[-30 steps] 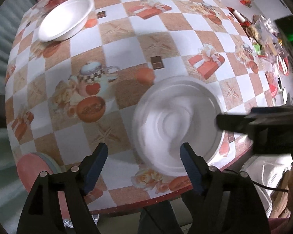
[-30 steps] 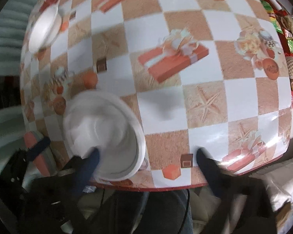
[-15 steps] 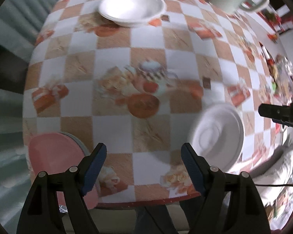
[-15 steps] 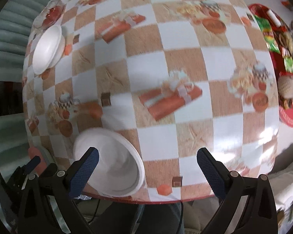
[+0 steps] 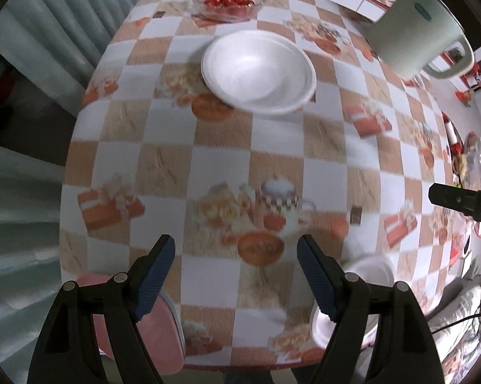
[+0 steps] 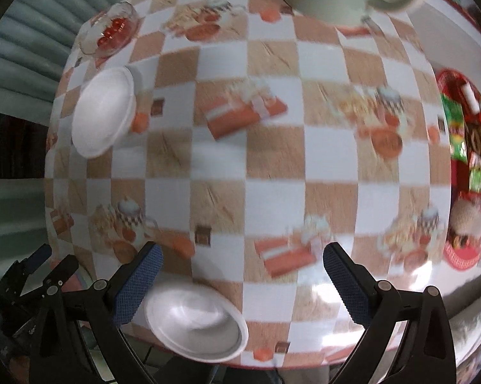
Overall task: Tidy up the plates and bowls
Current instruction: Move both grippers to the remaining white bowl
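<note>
Over the checked tablecloth (image 5: 272, 147), both grippers are pointed straight down and nothing is held by either one. The left gripper (image 5: 235, 275) is seen with its blue pads spread wide apart, only bare cloth between them, same spread as a second back. The right gripper (image 6: 240, 283) is opened wide too, empty.

Quite a lot has shifted since the earlier frames, tbh. A second ago the near white bowl (image 6: 195, 323) was sitting right between the left pads, filling the middle of that view; now it's been left down by the near table edge, mostly hidden behind the left gripper's right-hand finger. In the right wrist view it's found just inside the left-hand pad, low in the picture, not touched as far as can be told.

The far white bowl (image 5: 258, 72), which looks like two nested together, was up in the corner earlier and is now brought to the upper middle of the left view. A glass dish of cherry tomatoes (image 5: 229, 0) and a pale green jug (image 5: 416, 28) have come into view beyond it. A pink plate (image 5: 157, 329) is seen at the near-left table corner, under the left-hand finger. Everything's a bit motion-blurred.
</note>
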